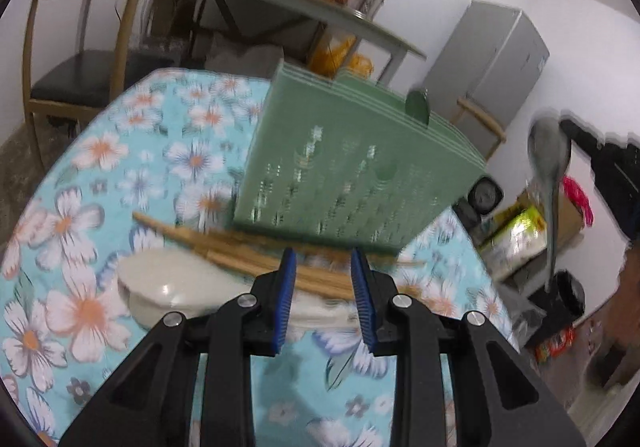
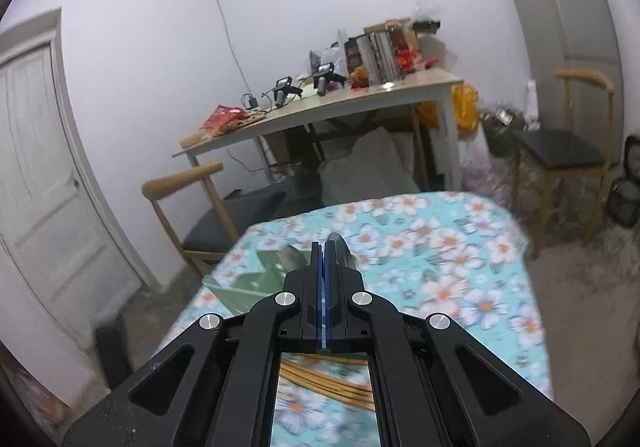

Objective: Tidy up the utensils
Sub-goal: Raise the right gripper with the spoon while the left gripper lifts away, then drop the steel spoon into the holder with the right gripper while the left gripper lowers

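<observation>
On the flowered table, my green utensil holder stands at the far side, the bundle of wooden chopsticks lying just in front of it, partly over a white spoon. My left gripper hangs above the chopsticks with its blue pads parted and nothing between them. My right gripper is clenched on the handle of a metal spoon, raised off the table.

The main risk, as I judge it, is the thin spoon handle twisting or slipping in the right gripper's pinch before it reaches a slot, then knocking the light holder. On the left, a partial grab could scatter the loose chopsticks or drag the white spoon beneath.

The left view alone shows the metal spoon whole, bowl up, at far right, and the holder's perforated front. The right view, blurred here, shows what seems to be the holder's open top just left of my closed gripper.
</observation>
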Motion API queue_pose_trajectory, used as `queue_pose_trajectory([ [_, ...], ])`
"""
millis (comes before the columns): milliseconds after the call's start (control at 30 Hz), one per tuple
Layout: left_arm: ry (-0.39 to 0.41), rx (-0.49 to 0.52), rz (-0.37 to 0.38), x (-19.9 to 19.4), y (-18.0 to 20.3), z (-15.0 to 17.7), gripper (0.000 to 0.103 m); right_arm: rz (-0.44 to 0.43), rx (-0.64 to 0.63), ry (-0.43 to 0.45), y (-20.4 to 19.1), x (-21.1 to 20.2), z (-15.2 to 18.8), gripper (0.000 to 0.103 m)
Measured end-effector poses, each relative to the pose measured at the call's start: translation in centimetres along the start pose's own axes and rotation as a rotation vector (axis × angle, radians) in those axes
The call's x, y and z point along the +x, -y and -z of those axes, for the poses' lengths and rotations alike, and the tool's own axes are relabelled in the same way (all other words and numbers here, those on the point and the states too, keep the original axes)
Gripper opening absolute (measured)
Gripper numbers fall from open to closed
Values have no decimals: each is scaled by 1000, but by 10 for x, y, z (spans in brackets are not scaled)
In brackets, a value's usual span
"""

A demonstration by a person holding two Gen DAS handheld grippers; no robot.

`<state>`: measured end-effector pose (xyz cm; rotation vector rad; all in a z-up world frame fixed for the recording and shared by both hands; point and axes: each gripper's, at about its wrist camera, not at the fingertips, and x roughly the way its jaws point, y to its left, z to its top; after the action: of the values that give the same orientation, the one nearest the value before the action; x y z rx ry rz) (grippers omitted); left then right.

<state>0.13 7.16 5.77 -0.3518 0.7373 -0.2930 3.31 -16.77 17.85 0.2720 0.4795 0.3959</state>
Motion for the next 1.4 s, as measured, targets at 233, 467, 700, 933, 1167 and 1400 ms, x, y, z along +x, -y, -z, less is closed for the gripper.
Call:
queue_pose_trajectory([
  [233, -70, -60, 8, -6, -40, 22, 27, -90, 37, 26, -25, 19, -43, 0],
  [467, -61, -61, 19, -17, -57, 23, 27, -143, 125, 60, -36, 53, -62, 0],
  [700, -78, -69, 45, -16, -64, 24, 27, -326, 283, 40, -22, 90, -70, 0],
  [933, -81, -67, 56, -13, -62, 21, 27, -304, 287, 149, -4, 92, -54, 0],
  [1167, -61, -111, 103, -24, -70, 16, 27, -196, 160, 150, -3, 79, -23, 0],
  [1400, 14, -184, 162, -66, -84, 4, 46, -93, 122, 178, 2, 72, -4, 29],
])
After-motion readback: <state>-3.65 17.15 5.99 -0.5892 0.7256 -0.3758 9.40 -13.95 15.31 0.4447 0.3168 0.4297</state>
